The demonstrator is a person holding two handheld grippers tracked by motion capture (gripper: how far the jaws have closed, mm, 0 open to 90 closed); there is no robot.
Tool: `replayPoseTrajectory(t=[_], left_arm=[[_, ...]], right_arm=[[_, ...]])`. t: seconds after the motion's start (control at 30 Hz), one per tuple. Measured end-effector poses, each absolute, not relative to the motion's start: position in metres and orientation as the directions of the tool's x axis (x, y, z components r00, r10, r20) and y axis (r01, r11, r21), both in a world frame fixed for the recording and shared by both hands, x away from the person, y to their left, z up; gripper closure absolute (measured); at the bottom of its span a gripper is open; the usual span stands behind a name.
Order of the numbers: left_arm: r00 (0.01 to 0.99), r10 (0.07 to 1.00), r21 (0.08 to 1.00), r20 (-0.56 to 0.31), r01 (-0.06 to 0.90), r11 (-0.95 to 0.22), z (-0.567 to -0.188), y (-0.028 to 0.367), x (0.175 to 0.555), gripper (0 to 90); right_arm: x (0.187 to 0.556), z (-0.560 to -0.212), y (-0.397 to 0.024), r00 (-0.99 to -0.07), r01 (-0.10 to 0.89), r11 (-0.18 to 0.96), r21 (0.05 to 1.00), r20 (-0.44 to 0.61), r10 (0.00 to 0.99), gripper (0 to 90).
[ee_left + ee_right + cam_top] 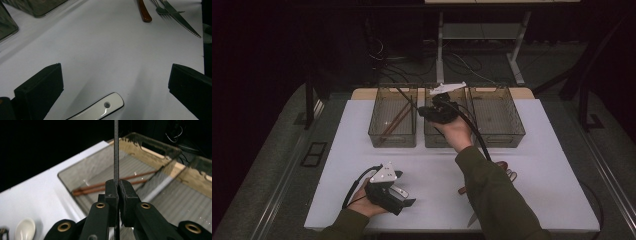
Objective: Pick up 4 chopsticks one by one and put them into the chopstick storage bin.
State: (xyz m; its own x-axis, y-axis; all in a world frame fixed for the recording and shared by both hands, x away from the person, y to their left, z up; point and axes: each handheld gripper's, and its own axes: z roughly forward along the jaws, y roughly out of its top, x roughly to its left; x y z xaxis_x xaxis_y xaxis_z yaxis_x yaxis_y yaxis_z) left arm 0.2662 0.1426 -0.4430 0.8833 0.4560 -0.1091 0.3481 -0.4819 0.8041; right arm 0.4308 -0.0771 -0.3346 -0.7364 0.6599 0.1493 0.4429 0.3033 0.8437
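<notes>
Reaching forward in the high view, the person's right arm holds the right gripper [438, 111] over the middle clear plastic bin [443, 129]; the left gripper [398, 194] rests low on the white table [362, 125]. Its view shows jaws spread wide above a white spoon handle [100, 108]. The right gripper view shows jaws [118, 192] pinching a thin dark rod [116, 150] upright, above the bin with brown chopsticks [110, 183].

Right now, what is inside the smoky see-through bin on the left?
Two reddish-brown wooden chopsticks lie slanted on the ribbed floor of the left translucent bin. The right gripper and its thin dark rod hide a strip of it.
</notes>
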Motion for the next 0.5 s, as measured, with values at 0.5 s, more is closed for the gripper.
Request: replayPoseTrajectory(t=[0.5], left_arm=[[0.886,0.449,0.808,-0.113,0.345,-0.477,-0.443,0.142,0.266,0.0]], right_arm=[[0.469,-0.332,-0.015,-0.728,0.432,0.292,0.853,0.139,0.671,85.6]])
